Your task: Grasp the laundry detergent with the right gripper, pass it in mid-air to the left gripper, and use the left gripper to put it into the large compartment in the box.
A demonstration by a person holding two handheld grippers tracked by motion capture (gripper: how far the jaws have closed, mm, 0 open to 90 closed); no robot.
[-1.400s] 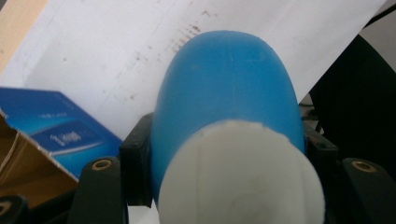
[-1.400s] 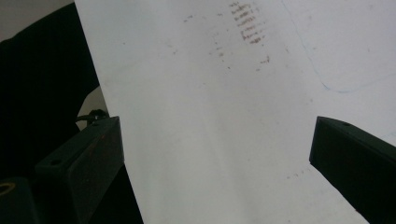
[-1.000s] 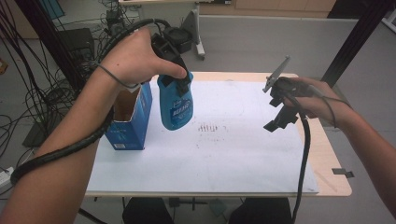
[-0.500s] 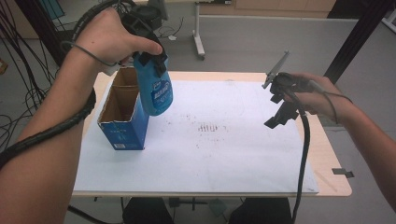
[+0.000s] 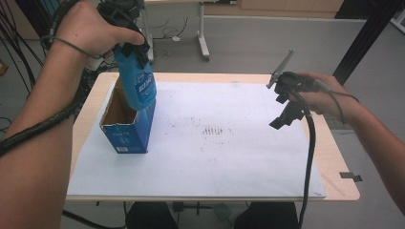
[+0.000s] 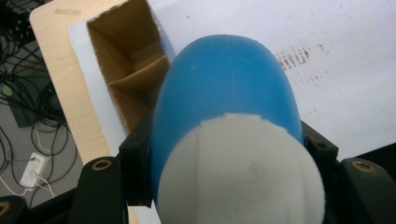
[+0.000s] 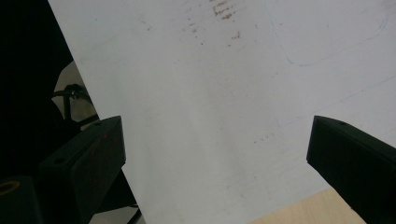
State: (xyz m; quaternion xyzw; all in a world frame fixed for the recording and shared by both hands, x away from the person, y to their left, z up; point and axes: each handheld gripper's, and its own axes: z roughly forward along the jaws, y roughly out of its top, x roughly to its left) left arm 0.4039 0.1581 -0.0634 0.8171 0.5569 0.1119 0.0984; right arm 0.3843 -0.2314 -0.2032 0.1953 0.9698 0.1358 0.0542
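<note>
A blue bottle [image 5: 139,87] with a white cap [image 6: 240,172] hangs neck-up over the open top of a blue cardboard box [image 5: 125,130]. My left gripper [image 5: 135,50] is shut on the bottle's upper part. In the left gripper view the bottle [image 6: 229,98] sits between the black jaws, and the box [image 6: 126,70] with its inner divider lies below it. My right gripper [image 5: 286,112] hovers over the right side of the white sheet [image 5: 229,157], open. In the right gripper view, the right gripper [image 7: 215,154] has its jaws wide apart with nothing between them.
The white sheet covers most of a wooden table [image 5: 334,162], and dark scuff marks [image 5: 212,130] show at its middle. Cables [image 6: 28,93] lie on the floor at the left. Another table's leg [image 5: 203,33] stands behind, and a black post [image 5: 363,38] rises at the far right.
My left hand has carried the bottle leftward and upward, from in front of the box's right side to above its open top. The right gripper has stayed put.
</note>
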